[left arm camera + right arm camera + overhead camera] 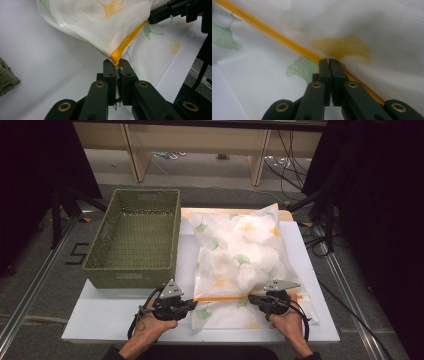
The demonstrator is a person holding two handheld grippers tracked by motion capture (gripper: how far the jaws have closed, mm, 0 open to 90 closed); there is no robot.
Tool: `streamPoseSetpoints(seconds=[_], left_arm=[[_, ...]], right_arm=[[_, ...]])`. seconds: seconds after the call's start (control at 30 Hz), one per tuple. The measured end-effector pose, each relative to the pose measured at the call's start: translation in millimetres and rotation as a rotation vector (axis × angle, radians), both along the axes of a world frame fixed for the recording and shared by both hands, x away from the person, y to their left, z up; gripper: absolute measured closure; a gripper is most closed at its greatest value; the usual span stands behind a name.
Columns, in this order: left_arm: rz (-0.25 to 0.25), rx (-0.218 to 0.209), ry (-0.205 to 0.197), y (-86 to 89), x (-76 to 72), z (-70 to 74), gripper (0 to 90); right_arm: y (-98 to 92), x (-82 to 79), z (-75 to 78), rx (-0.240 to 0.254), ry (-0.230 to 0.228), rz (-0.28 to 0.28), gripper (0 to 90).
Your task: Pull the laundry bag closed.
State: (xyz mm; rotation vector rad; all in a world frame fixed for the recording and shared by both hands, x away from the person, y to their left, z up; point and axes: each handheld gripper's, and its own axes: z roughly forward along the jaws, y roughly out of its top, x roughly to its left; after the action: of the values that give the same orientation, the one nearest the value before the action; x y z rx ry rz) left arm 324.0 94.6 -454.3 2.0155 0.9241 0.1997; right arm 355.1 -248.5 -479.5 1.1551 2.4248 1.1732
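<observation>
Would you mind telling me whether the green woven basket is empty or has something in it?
Empty. In the high view the green basket shows bare weave across its whole floor; the stuffed mesh bag lies beside it on the white board.

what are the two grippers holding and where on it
Both hold the mesh bag by its orange band: the left gripper pinches the band's end at the bag's corner, the right gripper farther along it.

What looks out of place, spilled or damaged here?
Nothing stands out. The mesh bag of white stuffing lies intact on the white board, both grippers pinch its orange band, and the green basket sits upright.
</observation>
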Motion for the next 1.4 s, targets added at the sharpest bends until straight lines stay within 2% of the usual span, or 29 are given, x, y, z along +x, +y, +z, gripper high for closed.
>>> streamPoseSetpoints(seconds=[0.1, 0.13, 0.17, 0.23, 0.27, 0.33, 0.37, 0.47, 0.5, 0.53, 0.57, 0.63, 0.67, 0.73, 0.83, 0.87, 1.0, 1.07, 1.1, 1.13, 1.17, 1.2, 1.23, 1.27, 1.3, 1.33, 1.37, 1.4], left_arm=[[0.002, 0.008, -0.007, 0.7, -0.1, 0.4, 84.9], [0.003, 0.009, -0.007, 0.8, -0.1, 0.3, 85.0], [0.003, 0.001, -0.006, 0.7, -0.4, 0.3, 85.0], [0.001, 0.002, -0.007, 0.9, -0.6, 0.4, 84.9], [-0.001, 0.003, -0.006, 1.0, -0.6, 0.5, 84.9], [-0.005, 0.001, -0.005, 1.0, -0.4, 0.4, 85.0], [-0.011, 0.006, 0.000, 1.5, -0.5, 1.0, 85.0], [-0.007, 0.005, -0.004, 1.3, -0.8, 1.0, 85.0], [-0.006, 0.006, -0.006, 1.3, -0.9, 1.0, 85.0], [-0.007, 0.006, -0.005, 1.3, -0.9, 1.1, 85.0], [-0.007, 0.007, -0.006, 1.3, -1.0, 1.1, 85.0], [-0.005, 0.008, -0.005, 1.2, -1.1, 1.0, 85.0], [-0.007, 0.007, -0.005, 1.2, -1.2, 1.1, 85.0], [-0.008, 0.008, -0.006, 1.2, -1.1, 1.2, 85.0], [-0.007, 0.007, -0.006, 1.6, -0.8, 1.1, 85.0], [-0.008, 0.007, -0.005, 1.6, -0.8, 1.1, 85.0], [-0.007, 0.015, -0.011, 1.6, -0.4, 0.6, 85.1], [-0.007, 0.012, -0.010, 1.7, -0.7, 0.8, 85.1], [-0.006, 0.010, -0.010, 1.7, -0.4, 0.6, 85.1], [-0.002, 0.011, -0.012, 1.7, -0.6, 0.5, 85.1], [-0.002, 0.011, -0.009, 1.8, -0.6, 0.5, 85.1], [-0.004, 0.010, -0.008, 1.8, -0.4, 0.4, 85.1], [-0.006, 0.009, -0.008, 1.9, -0.2, 0.3, 85.1], [0.001, 0.012, -0.011, 1.8, -0.4, 0.3, 85.1], [-0.001, 0.021, -0.012, 2.4, 0.0, 0.4, 85.1], [-0.002, 0.017, -0.012, 2.3, 0.1, 0.2, 85.2], [-0.005, 0.017, -0.012, 2.4, 0.3, 0.1, 85.1], [-0.004, 0.017, -0.012, 2.4, 0.3, 0.0, 85.1]], right_arm=[[-7.6, -1.2, 0.9, 0.003, -0.009, -0.011, 90.0], [-10.6, -2.4, 2.0, -0.011, -0.015, -0.024, 90.0], [-11.6, -3.8, 2.3, -0.007, -0.002, -0.038, 90.0], [-18.8, -3.3, 3.3, -0.020, -0.018, -0.023, 90.0], [-22.0, -3.9, 3.7, -0.020, -0.032, -0.037, 90.0], [-25.1, -7.3, 5.2, -0.028, -0.011, -0.073, 90.0], [-29.2, -5.1, 3.9, -0.022, -0.039, -0.056, 90.0], [-38.0, -7.7, 6.4, -0.034, -0.019, -0.080, 90.0], [-41.2, -8.5, 6.1, -0.045, -0.041, -0.101, 90.0], [-43.4, -8.5, 6.3, -0.036, -0.024, -0.097, 90.0], [-46.2, -9.4, 6.4, -0.047, -0.043, -0.116, 90.0], [-52.5, -10.2, 6.7, -0.051, -0.032, -0.129, 90.0], [-53.9, -10.9, 5.9, -0.035, -0.021, -0.144, 90.0], [-61.1, -10.1, 6.0, -0.058, -0.034, -0.153, 90.0], [-68.5, -11.5, 5.9, -0.048, -0.003, -0.180, 90.0], [-74.4, -9.0, 4.5, -0.055, -0.024, -0.162, 90.0], [-84.1, -11.4, 3.7, -0.077, -0.017, -0.219, 90.0], [-90.6, -10.3, 3.8, -0.084, -0.033, -0.204, 90.0], [-91.5, -13.3, 4.7, -0.090, -0.017, -0.244, 90.0], [-94.9, -13.2, 4.1, -0.096, -0.028, -0.246, 90.0], [-97.8, -13.6, 4.0, -0.087, -0.016, -0.257, 90.0], [-102.5, -12.5, 3.3, -0.076, -0.019, -0.241, 90.0], [-106.7, -12.9, 3.9, -0.099, -0.034, -0.249, 90.0], [-109.2, -14.5, 4.6, -0.098, -0.032, -0.273, 90.0], [-112.0, -14.6, 3.5, -0.099, -0.049, -0.280, 90.0], [-116.1, -15.2, 4.5, -0.093, -0.021, -0.285, 90.0], [-121.1, -15.0, 3.7, -0.103, -0.046, -0.283, 90.0], [-124.7, -16.5, 4.6, -0.106, -0.041, -0.307, 90.0]])
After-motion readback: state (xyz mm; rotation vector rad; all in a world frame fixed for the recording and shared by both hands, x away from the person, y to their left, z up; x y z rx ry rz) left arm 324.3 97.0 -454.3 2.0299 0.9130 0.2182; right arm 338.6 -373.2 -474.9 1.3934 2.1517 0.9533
